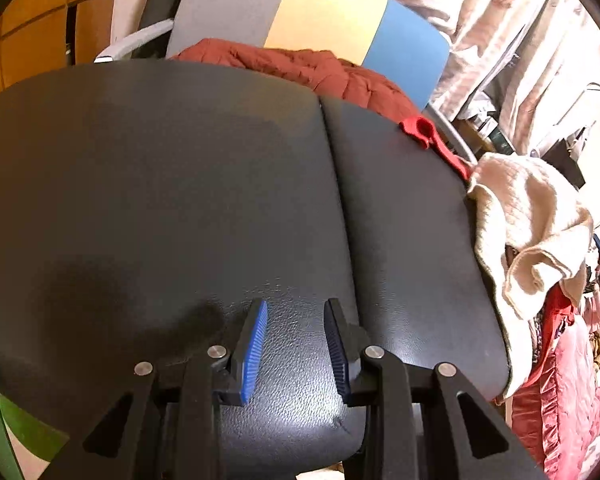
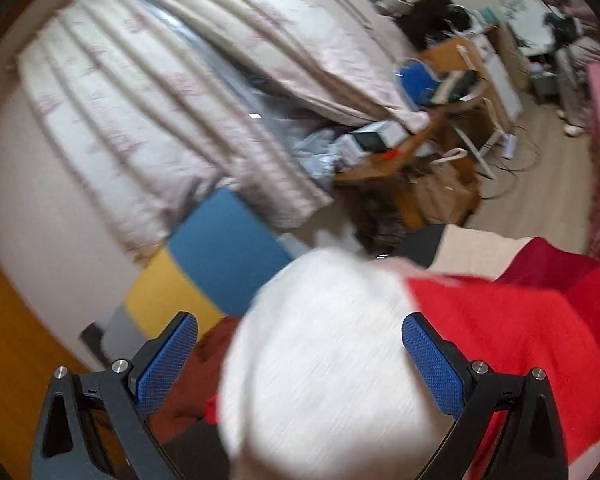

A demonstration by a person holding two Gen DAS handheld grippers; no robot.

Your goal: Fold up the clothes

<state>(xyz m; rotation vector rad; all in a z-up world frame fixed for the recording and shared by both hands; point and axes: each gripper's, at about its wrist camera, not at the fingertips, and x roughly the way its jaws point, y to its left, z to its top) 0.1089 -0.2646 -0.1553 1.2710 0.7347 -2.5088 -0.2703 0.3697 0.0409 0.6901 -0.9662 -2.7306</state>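
Observation:
In the left wrist view my left gripper [image 1: 296, 305] is open and holds nothing, low over a black leather cushion [image 1: 160, 184] with a seam down its middle. A cream knitted garment [image 1: 528, 236] hangs crumpled over the cushion's right edge. A thin red piece of cloth [image 1: 434, 136] lies just behind it. In the blurred right wrist view my right gripper [image 2: 300, 320] is wide open. A white cloth [image 2: 328, 364] bulges between its fingers, touching neither pad. A bright red garment [image 2: 500, 344] lies against that cloth's right side.
A rust-red quilted jacket [image 1: 300, 68] lies on a chair with a grey, yellow and blue back [image 1: 324, 12] behind the cushion. Pink ruffled fabric [image 1: 560, 380] hangs at the lower right. Pale curtains [image 2: 160, 80], a cluttered wooden desk [image 2: 440, 152] and wood floor fill the room beyond.

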